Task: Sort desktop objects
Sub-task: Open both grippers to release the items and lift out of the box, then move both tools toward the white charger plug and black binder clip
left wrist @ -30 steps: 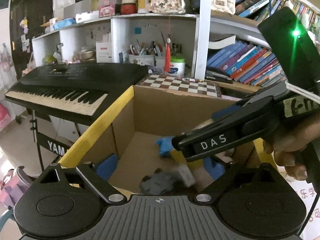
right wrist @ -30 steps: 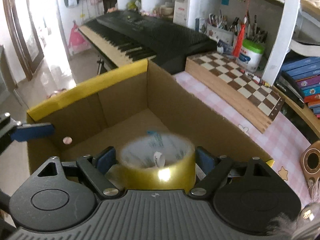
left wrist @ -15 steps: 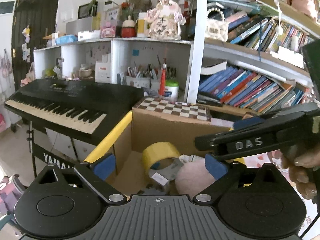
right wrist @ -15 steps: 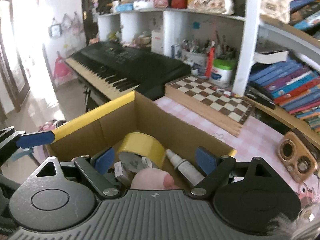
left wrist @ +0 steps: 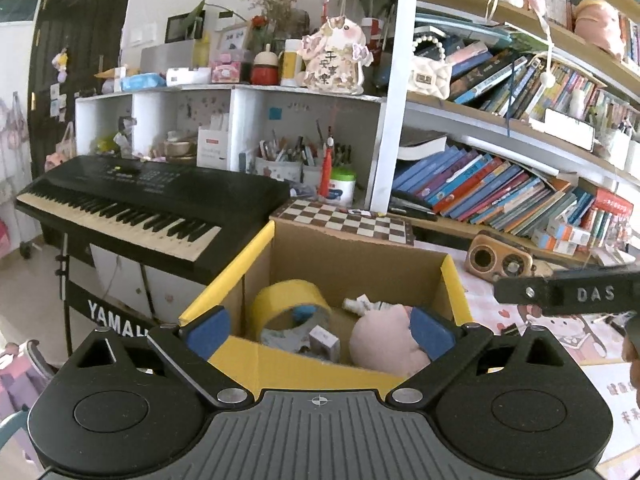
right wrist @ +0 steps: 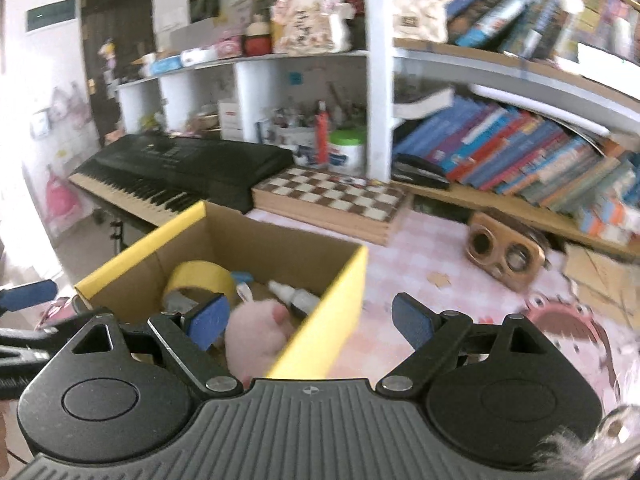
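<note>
A cardboard box with yellow flaps (left wrist: pixel 356 258) (right wrist: pixel 256 236) stands on the pink desk. Inside lie a yellow tape roll (left wrist: pixel 290 304) (right wrist: pixel 200 276), a pink plush toy (left wrist: pixel 384 340) (right wrist: pixel 256 332), a small white bottle (left wrist: pixel 360 304) (right wrist: pixel 294 296) and a small white box (left wrist: pixel 324 340). My left gripper (left wrist: pixel 316 330) is open and empty, above the box's near edge. My right gripper (right wrist: pixel 310 322) is open and empty, above the box's right corner; its body (left wrist: pixel 568 294) shows at the right of the left wrist view.
A black Yamaha keyboard (left wrist: pixel 132 200) (right wrist: pixel 180 168) stands left of the box. A chessboard (left wrist: pixel 344 220) (right wrist: pixel 332 200) lies behind it. A wooden radio (left wrist: pixel 500 260) (right wrist: pixel 504 252) sits on the pink desk mat (right wrist: pixel 432 248). Shelves with books (left wrist: pixel 500 192) rise behind.
The tape roll has left my right gripper and now lies in the box. Both grippers have pulled up and back; the right one has swung to the right.
</note>
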{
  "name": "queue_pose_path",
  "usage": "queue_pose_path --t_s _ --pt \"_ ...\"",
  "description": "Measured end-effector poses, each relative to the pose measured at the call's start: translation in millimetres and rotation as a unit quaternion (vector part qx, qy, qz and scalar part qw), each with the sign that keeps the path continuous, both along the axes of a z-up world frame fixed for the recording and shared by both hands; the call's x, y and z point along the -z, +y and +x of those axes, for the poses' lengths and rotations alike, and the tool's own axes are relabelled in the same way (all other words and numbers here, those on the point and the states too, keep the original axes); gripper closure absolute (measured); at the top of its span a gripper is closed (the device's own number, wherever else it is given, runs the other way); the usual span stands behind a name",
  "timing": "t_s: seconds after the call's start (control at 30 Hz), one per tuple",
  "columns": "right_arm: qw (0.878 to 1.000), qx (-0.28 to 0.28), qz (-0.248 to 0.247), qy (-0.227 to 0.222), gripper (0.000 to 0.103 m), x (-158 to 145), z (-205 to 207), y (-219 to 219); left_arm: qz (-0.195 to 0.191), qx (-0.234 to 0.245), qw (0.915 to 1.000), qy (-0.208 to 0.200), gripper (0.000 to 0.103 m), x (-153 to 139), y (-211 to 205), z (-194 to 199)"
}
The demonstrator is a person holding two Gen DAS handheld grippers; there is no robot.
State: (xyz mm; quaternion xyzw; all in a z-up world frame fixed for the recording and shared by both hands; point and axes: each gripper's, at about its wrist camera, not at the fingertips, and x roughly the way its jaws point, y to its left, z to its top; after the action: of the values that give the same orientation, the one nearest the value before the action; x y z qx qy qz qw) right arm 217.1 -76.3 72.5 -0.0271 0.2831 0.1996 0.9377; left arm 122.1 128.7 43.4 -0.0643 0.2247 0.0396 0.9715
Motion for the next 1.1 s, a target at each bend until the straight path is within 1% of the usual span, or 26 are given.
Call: queue_pose_path --t_s 0.17,0.37,0.73,0.9,1.03,1.1 --pt "0.999 0.032 0.002 0.013 0.015 7 -30 -13 -0.005 0.006 1.0000 0.005 0.004 3 1 -21" --pt "0.999 0.048 -0.012 0.021 0.015 19 -73 -22 -0.012 0.014 0.9997 0.014 0.004 6 -3 -47" --pt "0.997 0.054 -0.024 0.045 0.015 41 -144 -25 -0.012 0.040 0.9988 0.027 0.004 15 -15 -91" --pt "0.997 0.053 -0.028 0.055 0.015 49 -167 -23 -0.013 0.043 0.9983 0.037 0.004 20 -20 -109" --pt "0.996 0.046 -0.029 0.071 0.015 57 -181 -20 0.000 0.045 0.9972 0.059 0.004 26 -26 -116" --pt "0.996 0.043 -0.032 0.071 0.015 58 -187 -18 0.002 0.047 0.9968 0.065 0.004 28 -26 -119"
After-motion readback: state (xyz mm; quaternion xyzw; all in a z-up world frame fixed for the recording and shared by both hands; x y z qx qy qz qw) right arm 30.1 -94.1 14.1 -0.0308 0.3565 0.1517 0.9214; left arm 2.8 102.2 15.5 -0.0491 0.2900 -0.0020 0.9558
